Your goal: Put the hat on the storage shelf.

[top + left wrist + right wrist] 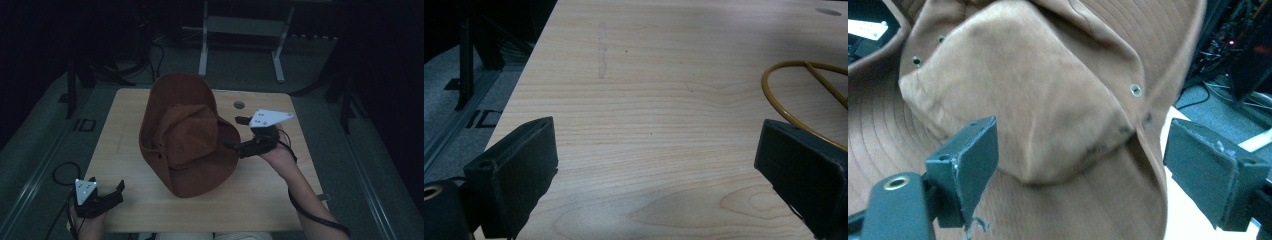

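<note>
A brown wide-brimmed hat (185, 135) stands tilted in the middle of the wooden table (270, 200), its crown dented. My right gripper (234, 133) is at the hat's right side, open, its jaws on either side of the brim edge without closing on it. In the right gripper view the hat's crown (1038, 90) sits just beyond the open right gripper (1083, 170). My left gripper (106, 182) rests open at the table's near left corner, well away from the hat. Bare table (649, 75) lies between the jaws of the left gripper (656, 165).
A yellow wire ring (804, 62) with a spoke lies on the table at the right of the left gripper view. A round hole (239, 105) is set in the table's far side. A white metal frame (202, 50) stands on the floor behind the table.
</note>
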Available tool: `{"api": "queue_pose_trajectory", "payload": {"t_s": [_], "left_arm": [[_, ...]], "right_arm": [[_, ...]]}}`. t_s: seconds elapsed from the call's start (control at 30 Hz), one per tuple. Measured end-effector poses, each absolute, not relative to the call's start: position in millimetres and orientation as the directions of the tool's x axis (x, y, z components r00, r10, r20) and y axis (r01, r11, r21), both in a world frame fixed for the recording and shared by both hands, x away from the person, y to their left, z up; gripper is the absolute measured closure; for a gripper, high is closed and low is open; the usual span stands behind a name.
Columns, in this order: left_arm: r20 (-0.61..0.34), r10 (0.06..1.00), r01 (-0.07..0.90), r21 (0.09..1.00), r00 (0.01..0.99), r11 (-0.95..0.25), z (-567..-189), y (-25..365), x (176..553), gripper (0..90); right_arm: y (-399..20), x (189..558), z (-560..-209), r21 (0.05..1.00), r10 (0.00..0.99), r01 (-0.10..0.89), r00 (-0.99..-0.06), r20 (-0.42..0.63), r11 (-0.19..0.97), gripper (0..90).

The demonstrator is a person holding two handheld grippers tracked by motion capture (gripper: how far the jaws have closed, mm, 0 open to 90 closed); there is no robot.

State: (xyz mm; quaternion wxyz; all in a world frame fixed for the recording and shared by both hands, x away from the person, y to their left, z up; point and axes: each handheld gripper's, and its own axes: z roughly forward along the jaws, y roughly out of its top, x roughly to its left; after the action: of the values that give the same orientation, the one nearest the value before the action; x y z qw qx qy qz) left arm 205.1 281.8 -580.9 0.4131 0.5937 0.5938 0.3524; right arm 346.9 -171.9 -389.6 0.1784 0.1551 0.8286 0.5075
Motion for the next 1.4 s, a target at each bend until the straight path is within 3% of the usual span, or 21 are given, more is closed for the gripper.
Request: {"api": "queue_pose_trajectory", "payload": {"t_s": [0.37,1.0,1.4], "left_arm": [[-0.069,0.997,0.42,0.906,0.043,0.045,-581.2,280.2,204.4,4.3],[-0.066,0.996,0.428,0.903,0.053,0.037,-581.5,277.7,204.6,4.3],[-0.065,0.997,0.429,0.903,0.052,0.036,-582.0,278.4,204.3,4.3]], "right_arm": [[-228.7,340.4,-430.1,0.909,0.509,0.142,-0.857,-0.085,0.392,14.0],[-276.2,323.4,-533.3,0.877,0.573,0.285,-0.82,0.014,0.386,13.7],[-293.6,307.1,-564.6,0.872,0.68,0.298,-0.731,-0.053,0.388,13.5]]}}
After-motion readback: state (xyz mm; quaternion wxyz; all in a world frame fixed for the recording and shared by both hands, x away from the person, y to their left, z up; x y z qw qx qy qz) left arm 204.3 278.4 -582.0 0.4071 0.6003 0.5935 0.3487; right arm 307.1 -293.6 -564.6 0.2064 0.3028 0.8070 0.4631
